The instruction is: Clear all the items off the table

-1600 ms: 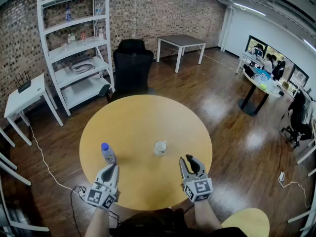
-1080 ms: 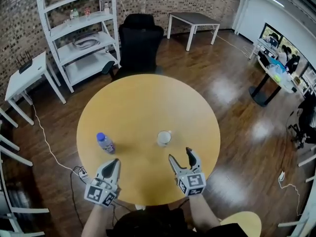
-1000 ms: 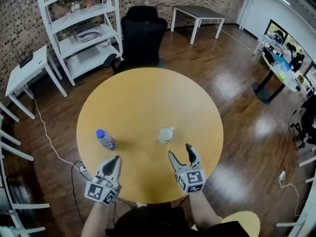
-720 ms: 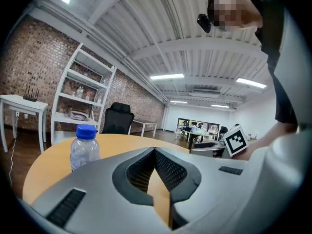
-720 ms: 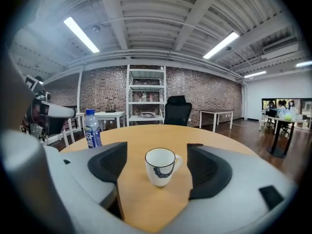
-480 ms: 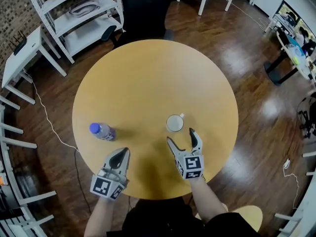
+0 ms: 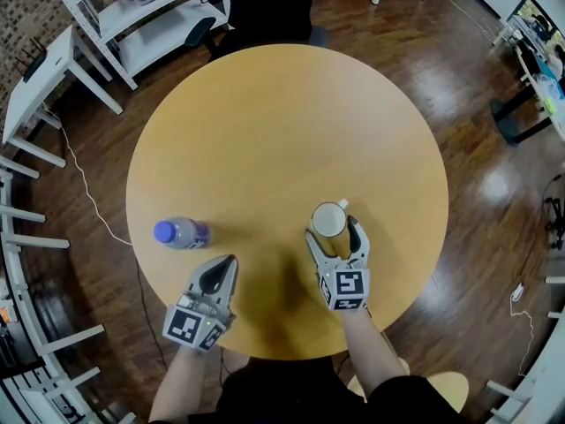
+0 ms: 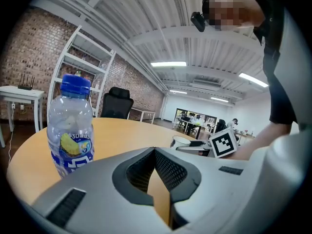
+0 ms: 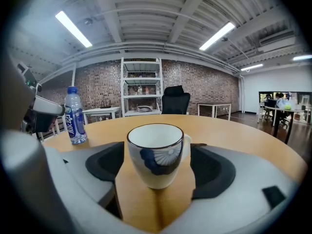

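place: open office | evidence: brick wall [image 9: 209,89]; white shelf rack [image 9: 140,94]; black office chair [image 9: 175,100]; people at desks [image 9: 279,101]; ceiling tube lights [image 9: 72,28]; wooden floor [image 7: 494,193]

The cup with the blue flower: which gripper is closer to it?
Right. The right gripper has the cup between its open jaws. The left gripper, shut, sits off to the cup's left, near the bottle.

White shelving [image 7: 163,35], black chair [image 7: 269,5]
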Available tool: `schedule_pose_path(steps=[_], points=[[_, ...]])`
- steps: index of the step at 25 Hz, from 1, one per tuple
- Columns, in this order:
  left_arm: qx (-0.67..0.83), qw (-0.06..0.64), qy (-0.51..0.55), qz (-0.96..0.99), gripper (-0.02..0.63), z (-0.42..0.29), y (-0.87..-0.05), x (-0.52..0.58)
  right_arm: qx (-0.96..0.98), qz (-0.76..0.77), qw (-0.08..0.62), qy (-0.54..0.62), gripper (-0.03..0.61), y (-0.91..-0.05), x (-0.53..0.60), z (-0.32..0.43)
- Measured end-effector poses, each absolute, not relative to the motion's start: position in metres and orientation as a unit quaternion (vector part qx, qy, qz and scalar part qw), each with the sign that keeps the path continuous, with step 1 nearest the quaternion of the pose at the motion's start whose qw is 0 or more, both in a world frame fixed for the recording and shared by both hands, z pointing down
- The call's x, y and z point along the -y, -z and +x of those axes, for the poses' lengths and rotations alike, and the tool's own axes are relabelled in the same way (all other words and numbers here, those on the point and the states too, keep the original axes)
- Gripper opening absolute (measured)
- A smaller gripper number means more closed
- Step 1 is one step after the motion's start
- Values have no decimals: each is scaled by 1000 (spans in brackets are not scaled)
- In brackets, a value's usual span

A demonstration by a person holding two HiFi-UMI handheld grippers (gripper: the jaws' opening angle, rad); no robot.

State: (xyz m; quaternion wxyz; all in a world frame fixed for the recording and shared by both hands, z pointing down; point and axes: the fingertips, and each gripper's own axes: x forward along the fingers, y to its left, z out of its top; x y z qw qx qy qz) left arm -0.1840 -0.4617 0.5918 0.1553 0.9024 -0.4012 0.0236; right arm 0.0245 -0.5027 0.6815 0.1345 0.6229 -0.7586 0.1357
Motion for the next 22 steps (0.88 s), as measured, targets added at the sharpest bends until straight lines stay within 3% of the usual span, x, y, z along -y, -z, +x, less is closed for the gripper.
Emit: schedule_pose_path(steps=[22], points=[[419, 186, -41, 888, 0, -206, -621, 459, 747, 643, 118, -120, 417, -693, 538, 14]])
